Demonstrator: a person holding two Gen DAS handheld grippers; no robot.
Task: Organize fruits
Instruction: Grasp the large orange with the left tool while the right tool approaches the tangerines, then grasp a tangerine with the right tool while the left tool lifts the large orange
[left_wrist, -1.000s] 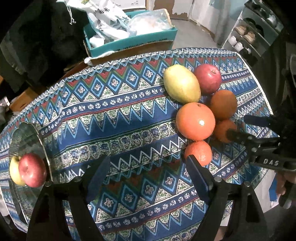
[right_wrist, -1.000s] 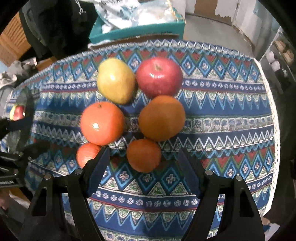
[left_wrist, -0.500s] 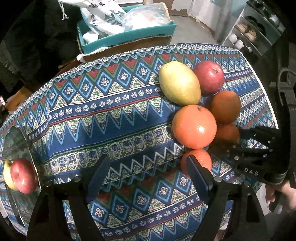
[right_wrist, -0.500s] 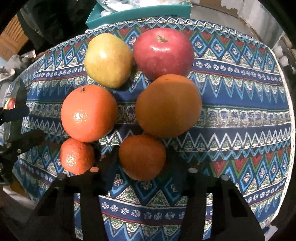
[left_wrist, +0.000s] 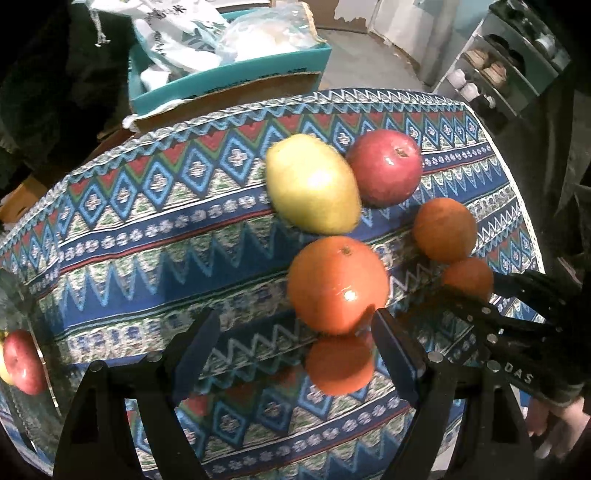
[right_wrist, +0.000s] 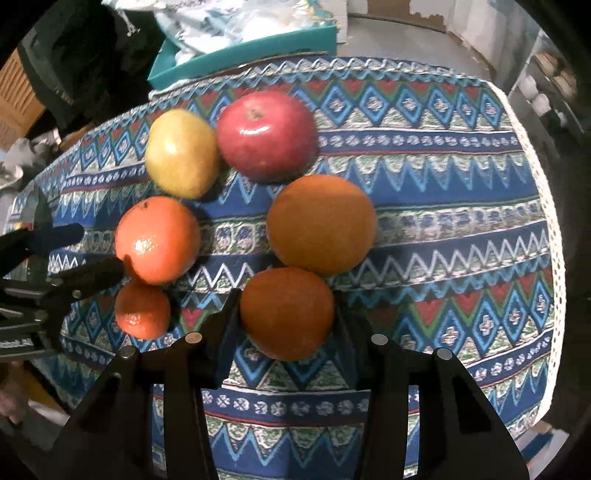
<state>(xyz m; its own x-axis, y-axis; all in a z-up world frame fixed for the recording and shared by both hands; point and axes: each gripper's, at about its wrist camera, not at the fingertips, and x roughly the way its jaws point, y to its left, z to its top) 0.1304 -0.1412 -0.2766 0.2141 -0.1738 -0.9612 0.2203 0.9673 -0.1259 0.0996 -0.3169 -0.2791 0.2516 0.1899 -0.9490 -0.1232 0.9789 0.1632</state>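
Observation:
Several fruits lie together on the patterned tablecloth (right_wrist: 443, 177): a yellow pear (right_wrist: 181, 153), a red apple (right_wrist: 266, 136), a big orange (right_wrist: 320, 225), a bright orange (right_wrist: 158, 239), a small mandarin (right_wrist: 142, 309) and a darker orange (right_wrist: 287, 313). My right gripper (right_wrist: 286, 314) is shut on the darker orange, a finger on each side. My left gripper (left_wrist: 295, 343) is open, low over the cloth, with the small mandarin (left_wrist: 338, 363) near its right finger. The right gripper also shows in the left wrist view (left_wrist: 476, 295).
A glass plate (left_wrist: 22, 306) at the left table edge holds a red apple (left_wrist: 22, 363). A teal box (left_wrist: 229, 79) with bags stands behind the table. Shelves (left_wrist: 509, 62) stand at the back right. The table edge runs along the right.
My right gripper moved forward and closed its fingers onto the darker orange. My left gripper moved right, closer to the fruit cluster.

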